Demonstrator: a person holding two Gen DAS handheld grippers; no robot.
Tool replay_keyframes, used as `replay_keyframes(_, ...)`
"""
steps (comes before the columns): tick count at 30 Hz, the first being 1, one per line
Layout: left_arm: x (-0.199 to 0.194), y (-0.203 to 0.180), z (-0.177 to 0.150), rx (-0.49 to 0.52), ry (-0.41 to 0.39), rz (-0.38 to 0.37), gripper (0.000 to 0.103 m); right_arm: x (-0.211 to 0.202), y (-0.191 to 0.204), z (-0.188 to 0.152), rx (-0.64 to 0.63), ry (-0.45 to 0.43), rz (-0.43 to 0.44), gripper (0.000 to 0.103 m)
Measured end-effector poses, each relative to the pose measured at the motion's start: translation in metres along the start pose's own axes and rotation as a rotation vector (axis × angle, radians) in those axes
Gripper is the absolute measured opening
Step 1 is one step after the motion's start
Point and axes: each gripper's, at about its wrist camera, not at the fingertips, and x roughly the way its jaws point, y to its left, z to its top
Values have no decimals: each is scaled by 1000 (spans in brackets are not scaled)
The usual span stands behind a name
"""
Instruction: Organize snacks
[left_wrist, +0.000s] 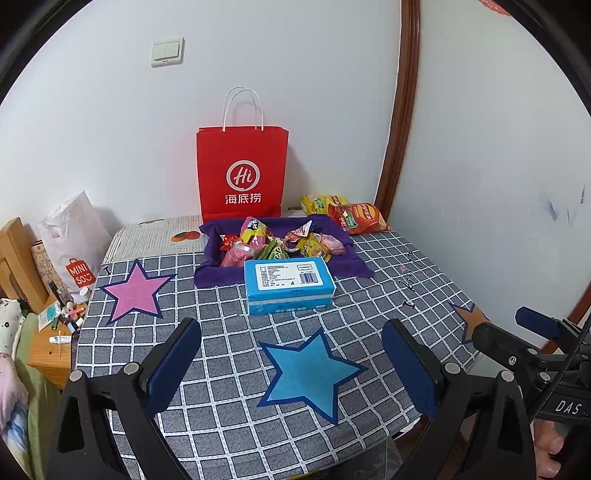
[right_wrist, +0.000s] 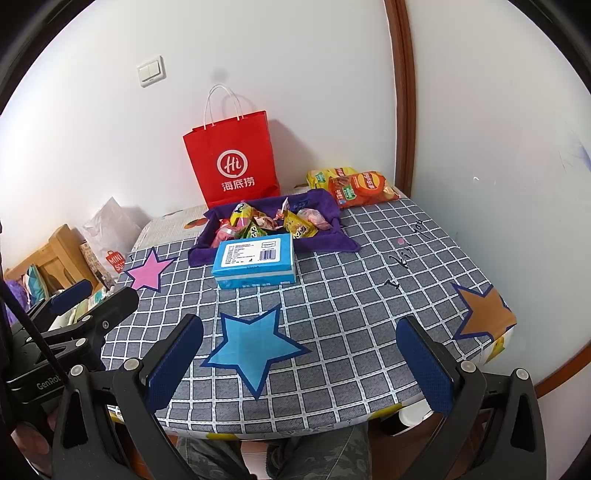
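1. My left claw hangs over the near edge of the table, its two blue-padded fingers spread wide with nothing between them. My right claw hangs beside it in the same way, spread wide and empty.
2. The snacks lie heaped in a purple cloth tray at the far middle of the table. Two chip bags lie outside it, just to its far right, near the wall corner.
3. A blue tissue pack sits right in front of the tray, touching its near edge and screening the nearest wrappers from me.
4. A red paper bag stands upright behind the tray, against the wall.
5. The checked cloth carries a pink star on the left, a blue star near me and an orange star on the right.
6. Off the table's left side are a white shopping bag and a wooden stand with small clutter that I cannot make out.
7. The wrappers overlap too much for me to count or read them.
8. The yellow chip bag is half hidden by the red one.
9. The table's near edge is cut off behind my claws.
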Motion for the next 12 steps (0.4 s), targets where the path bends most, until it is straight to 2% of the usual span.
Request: replay_keyframes(12,7,-1,1,8,-7,10,99,4,5,0,-1,8,11,103)
